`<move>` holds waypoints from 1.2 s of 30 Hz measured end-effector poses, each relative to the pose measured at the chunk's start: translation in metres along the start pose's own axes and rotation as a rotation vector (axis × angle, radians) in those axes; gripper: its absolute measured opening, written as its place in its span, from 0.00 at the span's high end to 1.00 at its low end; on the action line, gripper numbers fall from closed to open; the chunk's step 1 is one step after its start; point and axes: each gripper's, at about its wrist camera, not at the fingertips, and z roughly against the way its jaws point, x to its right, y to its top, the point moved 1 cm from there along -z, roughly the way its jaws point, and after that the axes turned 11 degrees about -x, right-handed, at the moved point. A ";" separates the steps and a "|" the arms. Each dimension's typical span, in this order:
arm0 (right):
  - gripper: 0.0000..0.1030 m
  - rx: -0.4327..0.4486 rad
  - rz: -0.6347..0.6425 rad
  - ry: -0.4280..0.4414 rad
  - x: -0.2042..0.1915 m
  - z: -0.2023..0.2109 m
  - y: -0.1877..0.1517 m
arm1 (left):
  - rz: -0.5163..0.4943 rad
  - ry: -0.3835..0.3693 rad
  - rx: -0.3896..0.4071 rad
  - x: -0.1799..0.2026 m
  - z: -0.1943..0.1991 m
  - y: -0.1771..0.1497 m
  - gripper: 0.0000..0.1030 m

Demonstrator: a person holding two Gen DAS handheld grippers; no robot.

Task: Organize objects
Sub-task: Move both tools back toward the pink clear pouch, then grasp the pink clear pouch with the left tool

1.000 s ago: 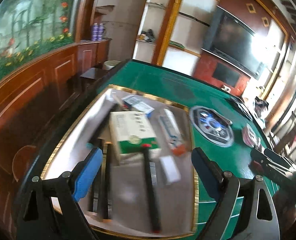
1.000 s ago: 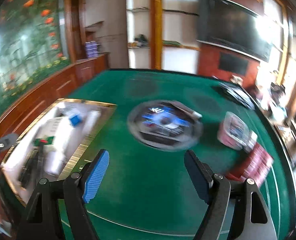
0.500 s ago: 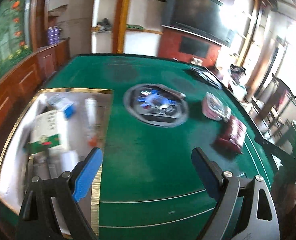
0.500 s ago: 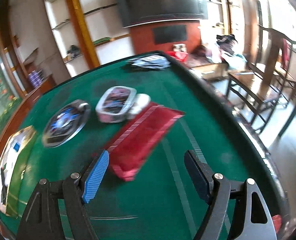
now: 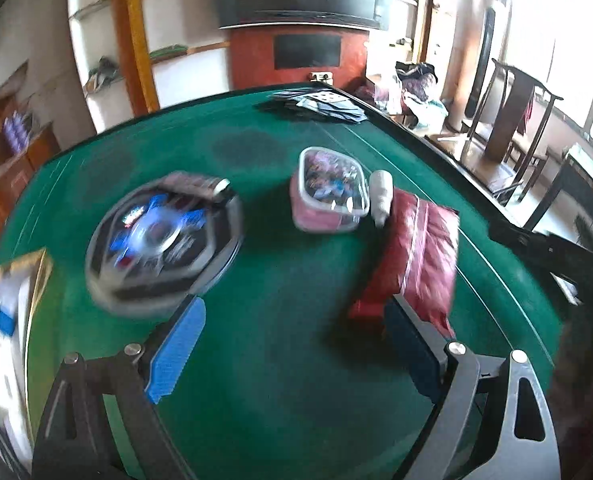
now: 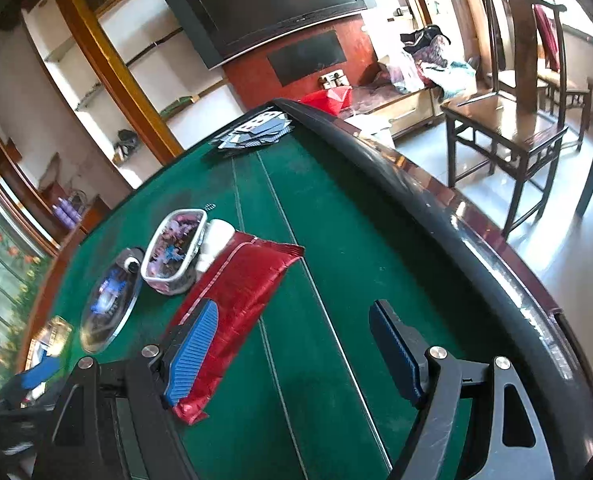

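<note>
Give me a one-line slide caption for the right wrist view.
Open right gripper hovers over the green table beside a red foil packet, with a clear lidded box beyond.

Beyond my left claw (image 5: 292, 344), whose pads (image 5: 175, 354) were ribbed blue, the table (image 5: 280, 380) was green with pale lines, the packet (image 5: 418, 258) glossy red, the lidded box (image 5: 330, 196) pink.

Domestic living room used as a games room. A green-felt card bench (image 6: 336, 240) with a padded dark rim carries scattered playing cards (image 6: 256, 132). Behind it, a wall-mounted television (image 6: 268, 4) hangs beside white built-in shelves (image 6: 136, 68) framed in wood; carved wooden chairs (image 6: 508, 92) stand on a tiled floor (image 6: 556, 248).
</note>
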 end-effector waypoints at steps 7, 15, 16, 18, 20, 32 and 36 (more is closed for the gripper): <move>0.20 -0.027 -0.008 0.041 -0.001 -0.003 -0.004 | 0.060 0.043 0.040 0.004 -0.046 0.068 0.13; 0.20 -0.072 0.023 0.076 -0.006 -0.009 -0.007 | 0.115 0.018 -0.036 0.000 -0.100 0.109 0.13; 0.20 -0.072 0.025 0.079 -0.006 -0.009 -0.007 | 0.110 0.017 -0.044 0.002 -0.104 0.110 0.13; 0.20 -0.076 0.027 0.080 -0.007 -0.010 -0.007 | 0.089 -0.009 -0.039 0.008 -0.109 0.112 0.13; 0.20 -0.082 0.025 0.084 -0.007 -0.012 -0.008 | 0.051 -0.018 -0.041 0.020 -0.111 0.112 0.15; 0.20 -0.103 0.041 0.018 -0.010 -0.019 -0.010 | 0.054 -0.085 0.005 -0.002 -0.054 0.083 0.68; 0.20 -0.099 0.058 -0.014 -0.012 -0.021 -0.010 | 0.064 -0.141 -0.021 -0.013 -0.040 0.059 0.68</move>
